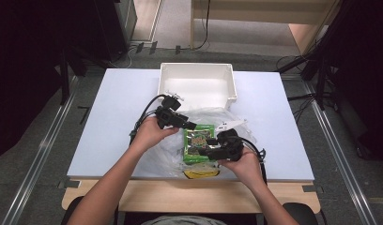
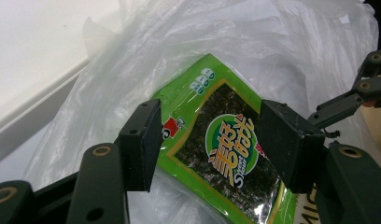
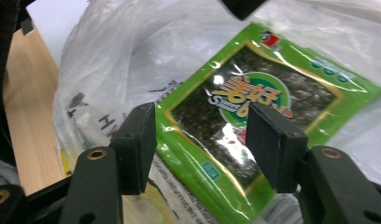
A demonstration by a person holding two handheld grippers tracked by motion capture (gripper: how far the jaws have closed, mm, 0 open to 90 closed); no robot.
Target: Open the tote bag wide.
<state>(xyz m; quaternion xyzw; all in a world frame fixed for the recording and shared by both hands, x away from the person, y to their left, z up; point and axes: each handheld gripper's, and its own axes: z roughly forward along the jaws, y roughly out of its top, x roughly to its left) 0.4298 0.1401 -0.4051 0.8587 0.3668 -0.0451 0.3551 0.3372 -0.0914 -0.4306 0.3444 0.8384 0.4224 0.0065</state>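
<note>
Item: green seaweed snack packet on clear plastic bag, desk centre.
My left hand-held gripper at its ten o'clock, right hand-held gripper at five; both gape, gripping nothing.

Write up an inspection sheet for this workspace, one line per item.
Surface: white table on a wooden base, mostly bare.
Job's things: green seaweed packet lies flat on a clear plastic bag.
Clutter: empty white bin at the far edge; a yellow-printed item under the bag.
Grippers: left gripper and right gripper both open above the packet, pads off it.
Cables: black cables trail from each gripper; more on the floor beyond.
Surroundings: grey floor, floor rails, dark stands, wooden furniture behind.
</note>
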